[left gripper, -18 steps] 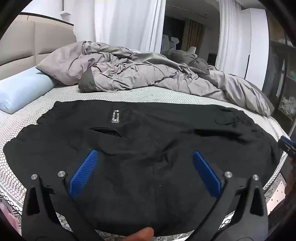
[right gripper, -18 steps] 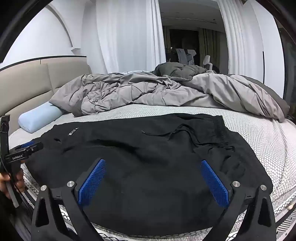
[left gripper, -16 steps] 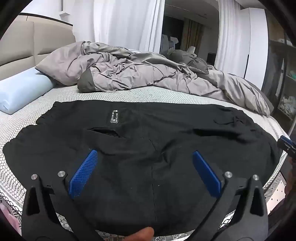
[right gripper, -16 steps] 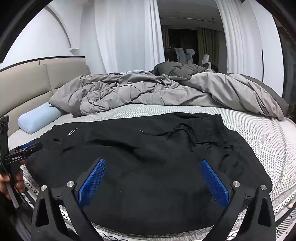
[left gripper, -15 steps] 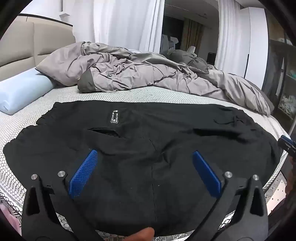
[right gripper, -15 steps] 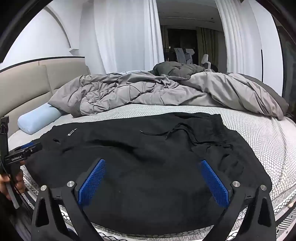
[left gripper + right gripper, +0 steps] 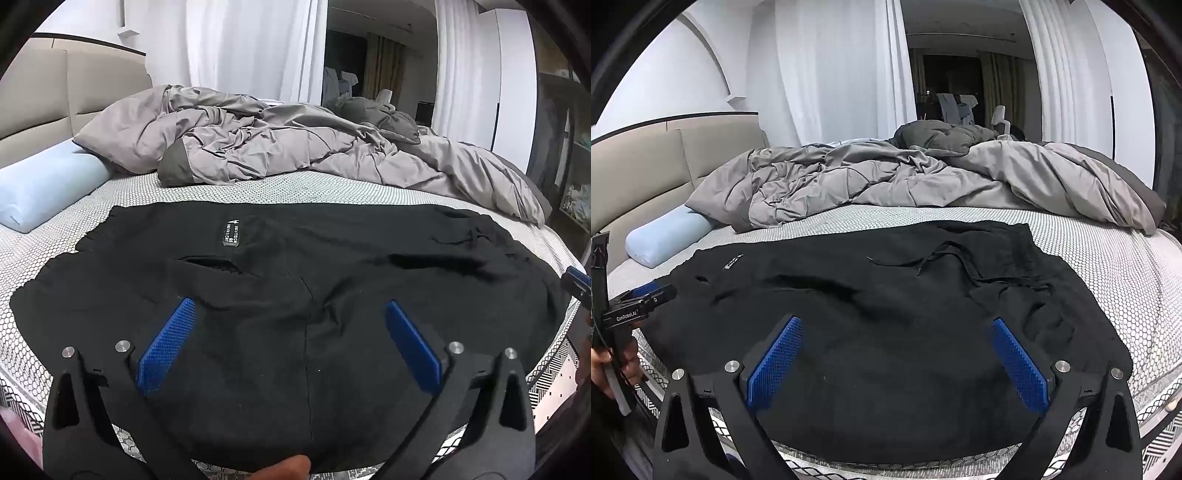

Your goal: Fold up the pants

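Black pants [image 7: 295, 280] lie spread flat on the bed near its front edge, with a small label [image 7: 230, 232] facing up. They also show in the right wrist view [image 7: 886, 317], with the drawstring waistband [image 7: 960, 258] at the right. My left gripper [image 7: 290, 306] is open and empty, held just above the pants. My right gripper [image 7: 897, 325] is open and empty, also just above them. The left gripper also shows at the left edge of the right wrist view [image 7: 639, 302].
A crumpled grey duvet [image 7: 280, 144] lies across the far half of the bed. A light blue bolster pillow [image 7: 44, 184] lies at the left by the beige headboard [image 7: 665, 155]. The white honeycomb mattress cover [image 7: 1108, 266] shows around the pants.
Both views shift only slightly. The pants and both open grippers stay as they were.
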`<action>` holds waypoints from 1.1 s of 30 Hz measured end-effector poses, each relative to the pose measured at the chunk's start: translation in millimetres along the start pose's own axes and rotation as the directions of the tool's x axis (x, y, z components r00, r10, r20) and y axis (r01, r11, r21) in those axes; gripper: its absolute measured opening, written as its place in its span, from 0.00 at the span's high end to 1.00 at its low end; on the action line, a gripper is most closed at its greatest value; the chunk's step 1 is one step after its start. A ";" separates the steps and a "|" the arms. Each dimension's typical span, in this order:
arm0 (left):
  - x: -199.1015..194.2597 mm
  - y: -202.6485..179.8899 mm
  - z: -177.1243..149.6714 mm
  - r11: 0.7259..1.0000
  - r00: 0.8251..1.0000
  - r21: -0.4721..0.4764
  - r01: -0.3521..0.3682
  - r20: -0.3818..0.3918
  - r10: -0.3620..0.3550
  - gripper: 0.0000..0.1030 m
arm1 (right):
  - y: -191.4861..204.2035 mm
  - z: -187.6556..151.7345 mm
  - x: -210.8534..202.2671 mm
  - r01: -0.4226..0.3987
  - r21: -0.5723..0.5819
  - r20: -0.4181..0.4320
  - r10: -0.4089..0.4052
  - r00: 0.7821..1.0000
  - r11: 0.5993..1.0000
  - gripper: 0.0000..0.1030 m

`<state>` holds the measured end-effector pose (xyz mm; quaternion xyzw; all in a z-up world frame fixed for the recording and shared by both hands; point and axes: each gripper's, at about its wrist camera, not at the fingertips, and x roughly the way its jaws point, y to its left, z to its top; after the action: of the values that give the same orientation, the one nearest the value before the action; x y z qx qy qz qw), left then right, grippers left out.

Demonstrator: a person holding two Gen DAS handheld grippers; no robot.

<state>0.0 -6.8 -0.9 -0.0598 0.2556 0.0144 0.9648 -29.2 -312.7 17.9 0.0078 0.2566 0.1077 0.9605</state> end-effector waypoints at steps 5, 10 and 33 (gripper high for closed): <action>-0.8 0.0 0.5 1.000 1.000 0.001 -0.001 0.001 0.001 0.01 | 3.9 -2.0 1.8 0.008 -0.006 -0.009 -0.008 1.000 1.000 0.00; -1.5 -1.1 1.4 1.000 1.000 0.002 -0.003 0.001 0.003 0.01 | 2.5 -1.9 3.1 0.005 -0.007 -0.008 -0.005 1.000 1.000 0.00; 1.9 2.5 0.9 1.000 1.000 0.002 -0.007 0.004 0.007 0.01 | 4.7 -1.5 3.4 0.003 -0.006 -0.011 -0.003 1.000 1.000 0.00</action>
<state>1.9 -4.2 -1.4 -0.0581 0.2538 0.0179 0.9654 -28.0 -307.4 15.3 0.0038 0.2617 0.1070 0.9592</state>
